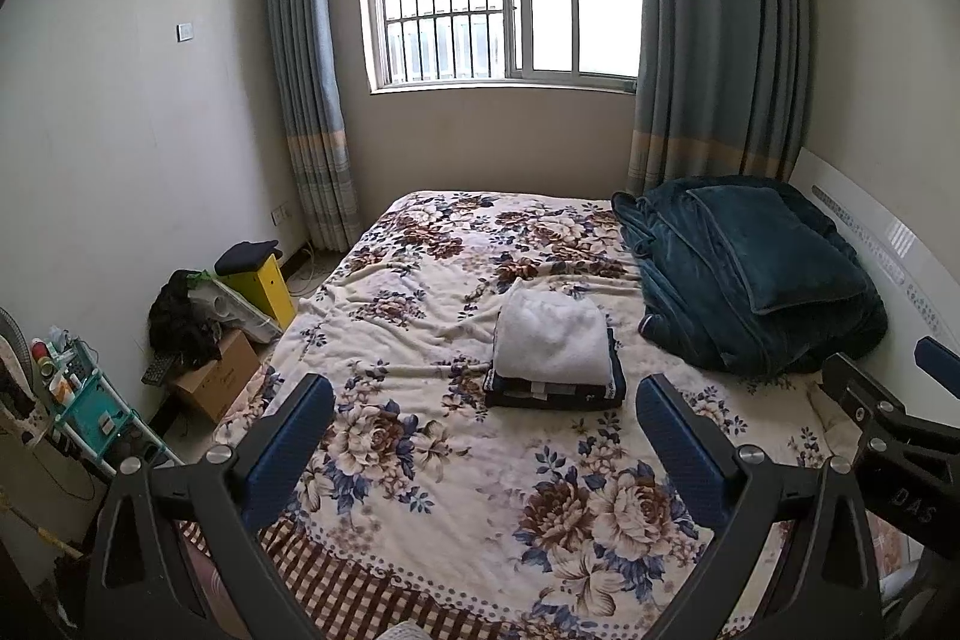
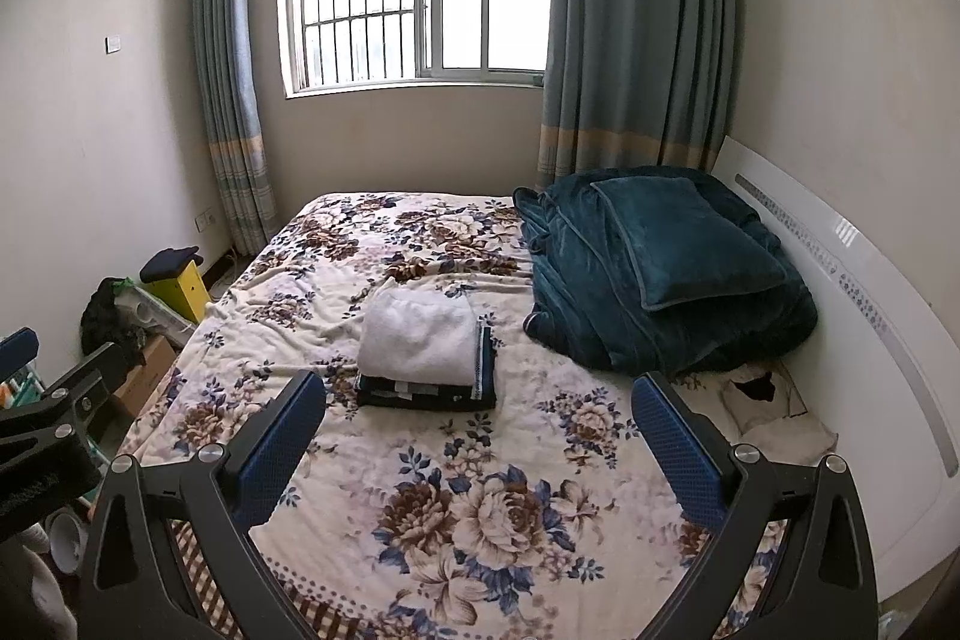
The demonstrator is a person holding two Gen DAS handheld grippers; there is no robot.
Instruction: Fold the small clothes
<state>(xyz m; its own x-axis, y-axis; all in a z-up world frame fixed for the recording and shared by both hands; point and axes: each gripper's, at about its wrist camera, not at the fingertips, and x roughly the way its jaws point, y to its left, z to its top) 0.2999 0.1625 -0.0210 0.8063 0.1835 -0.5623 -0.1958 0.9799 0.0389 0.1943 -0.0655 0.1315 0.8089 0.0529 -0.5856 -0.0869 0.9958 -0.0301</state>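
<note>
A folded white fleecy garment [image 1: 549, 340] lies on top of a folded dark navy garment [image 1: 555, 393] in the middle of the flowered bed cover [image 1: 420, 316]. The same stack shows in the right wrist view: the white garment [image 2: 420, 340] on the navy one [image 2: 429, 394]. My left gripper [image 1: 483, 409] is open and empty, held above the near part of the bed, short of the stack. My right gripper [image 2: 477, 403] is open and empty too, beside the left one, also short of the stack. The right gripper shows at the right edge of the left wrist view [image 1: 882, 400].
A heap of dark teal bedding with a pillow [image 1: 756, 274] lies at the right by the white headboard [image 2: 840, 280]. Left of the bed are a cardboard box [image 1: 219, 376], a yellow box [image 1: 264, 283], black clothes [image 1: 180, 319] and a teal rack [image 1: 84, 400]. A window is behind.
</note>
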